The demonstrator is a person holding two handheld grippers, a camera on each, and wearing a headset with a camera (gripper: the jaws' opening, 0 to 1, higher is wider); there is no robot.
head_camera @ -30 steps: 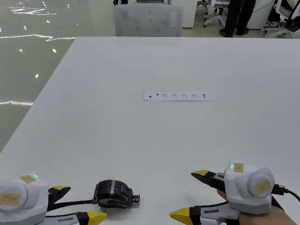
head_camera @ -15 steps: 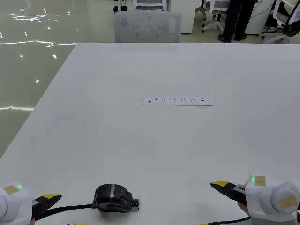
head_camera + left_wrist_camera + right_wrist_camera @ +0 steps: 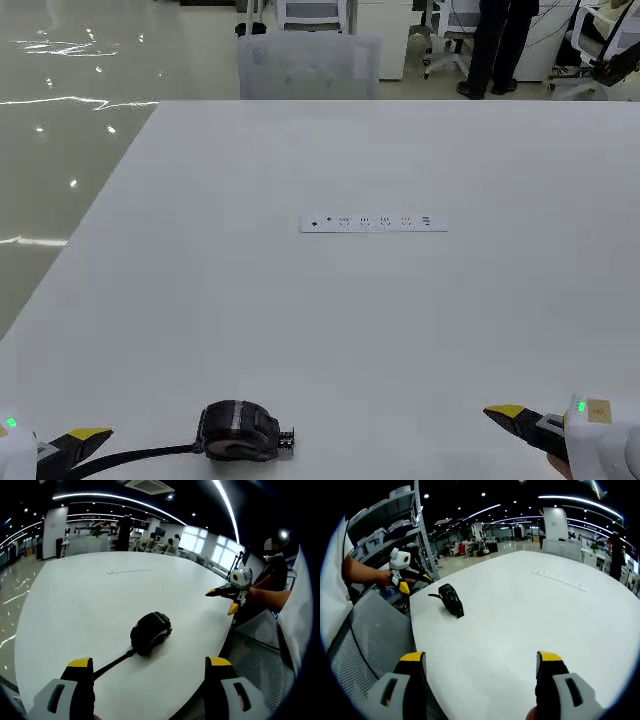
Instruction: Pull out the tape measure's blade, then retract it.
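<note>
Left tongs (image 3: 148,661) — right tongs (image 3: 481,656) — wider apart

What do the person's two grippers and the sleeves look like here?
The left gripper and the right gripper each have a rounded white body and black tongs with yellow tips, grey near the base. In the head view a small green light glows on each, and the right one carries a tan label. The person wears a white short sleeve.

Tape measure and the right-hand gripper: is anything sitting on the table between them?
Nothing: in the left gripper view, the stretch of white table between the tape measure and the right gripper is bare. The head view agrees.
</note>
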